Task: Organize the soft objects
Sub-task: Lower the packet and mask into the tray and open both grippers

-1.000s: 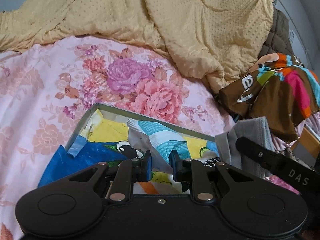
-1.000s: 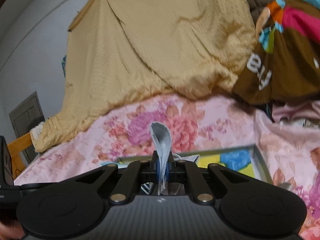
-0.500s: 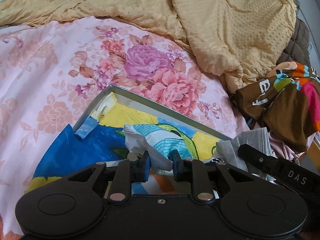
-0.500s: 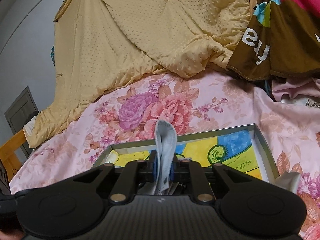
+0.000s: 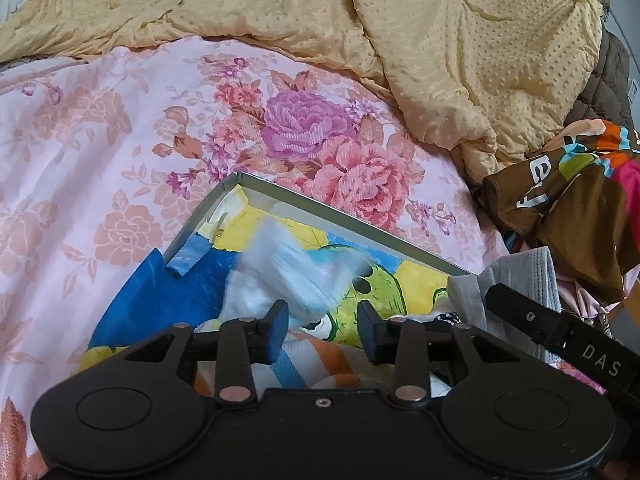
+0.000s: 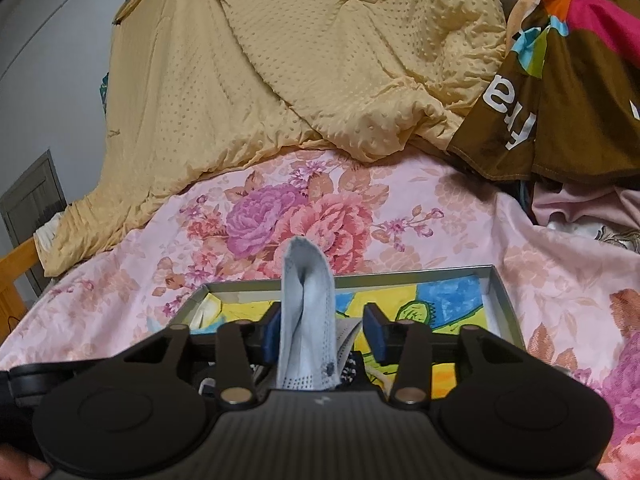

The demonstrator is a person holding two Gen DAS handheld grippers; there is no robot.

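An open box [image 5: 348,220] with a grey rim and a bright cartoon lining lies on the floral sheet. My left gripper [image 5: 324,330] hovers over its near end, jaws opening. A white and light-blue cloth [image 5: 288,272], blurred by motion, is just ahead of the fingertips over the lining, and neither pad presses it. My right gripper [image 6: 323,334] is over the same box [image 6: 408,274], jaws opening. A grey-blue face mask [image 6: 306,312] stands upright between them, leaning on the left pad and clear of the right one. A striped cloth [image 5: 320,360] lies below the left jaws.
A yellow dotted blanket [image 5: 440,40] is heaped beyond the box. A brown garment with bright patches [image 5: 572,208] lies at the right. The right gripper's strap [image 5: 560,336] and mask [image 5: 520,276] cross the left view. A wooden bed frame [image 6: 12,280] shows at far left.
Both pairs of jaws have spread apart. The left let go of the white and blue cloth, now blurred over the box. The right eased its pinch on the mask, which still stands between the pads.
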